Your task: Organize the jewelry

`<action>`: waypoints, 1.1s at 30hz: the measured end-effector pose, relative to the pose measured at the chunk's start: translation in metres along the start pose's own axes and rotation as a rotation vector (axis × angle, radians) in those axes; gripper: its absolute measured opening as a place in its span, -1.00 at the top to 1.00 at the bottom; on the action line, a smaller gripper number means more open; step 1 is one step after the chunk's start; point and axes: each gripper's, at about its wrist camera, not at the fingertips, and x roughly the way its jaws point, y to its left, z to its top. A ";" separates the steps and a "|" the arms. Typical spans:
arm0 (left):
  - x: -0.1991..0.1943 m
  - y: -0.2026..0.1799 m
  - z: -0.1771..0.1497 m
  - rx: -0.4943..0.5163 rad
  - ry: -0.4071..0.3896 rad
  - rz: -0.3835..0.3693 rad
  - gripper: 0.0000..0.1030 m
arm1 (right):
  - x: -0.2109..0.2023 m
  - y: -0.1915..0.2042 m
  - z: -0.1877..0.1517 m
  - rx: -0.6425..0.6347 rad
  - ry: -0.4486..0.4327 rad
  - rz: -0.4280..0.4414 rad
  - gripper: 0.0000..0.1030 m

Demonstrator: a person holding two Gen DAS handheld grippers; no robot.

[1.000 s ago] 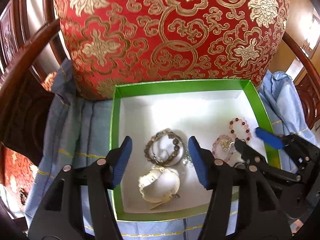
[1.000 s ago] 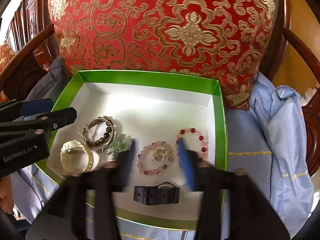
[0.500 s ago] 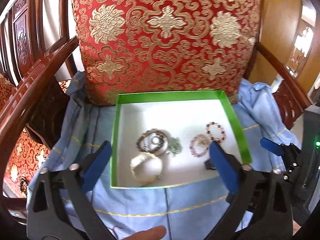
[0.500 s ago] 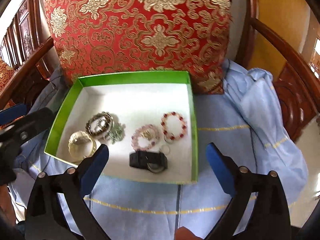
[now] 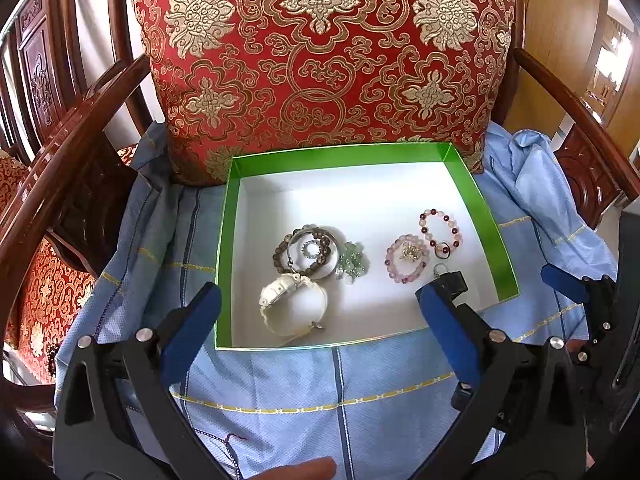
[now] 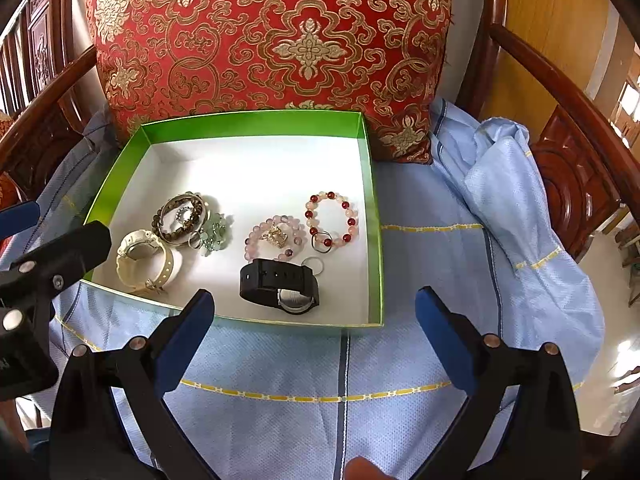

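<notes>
Both grippers have drawn back from the tray since the earlier frames, and their jaws now stand wide apart and hold nothing. We read the scene from left to right. Our left gripper hovers over the near edge of the green-rimmed tray, with the white watch just ahead of it and the brown bead bracelet beyond that. Further right lie the green cluster, the pink bracelet and the red-and-white bracelet, near one another but apart. Our right gripper hangs above the tray's near wall; the black watch lies directly ahead of it, long axis running across the gap between its fingers, so we judge this arm the nearer one. All pieces rest on the tray's white floor. Beneath it spreads a blue cloth over a wooden armchair, backed by a red cushion; the seat leaves little room beside the tray.
</notes>
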 end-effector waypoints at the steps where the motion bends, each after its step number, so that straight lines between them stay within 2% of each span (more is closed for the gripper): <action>1: 0.000 0.000 0.000 0.001 0.002 0.000 -0.92 | -0.001 0.002 0.000 -0.008 -0.002 -0.006 -0.91; 33: 0.005 -0.004 -0.005 0.037 0.022 0.019 -0.92 | -0.015 0.013 -0.005 -0.045 -0.033 -0.038 -0.91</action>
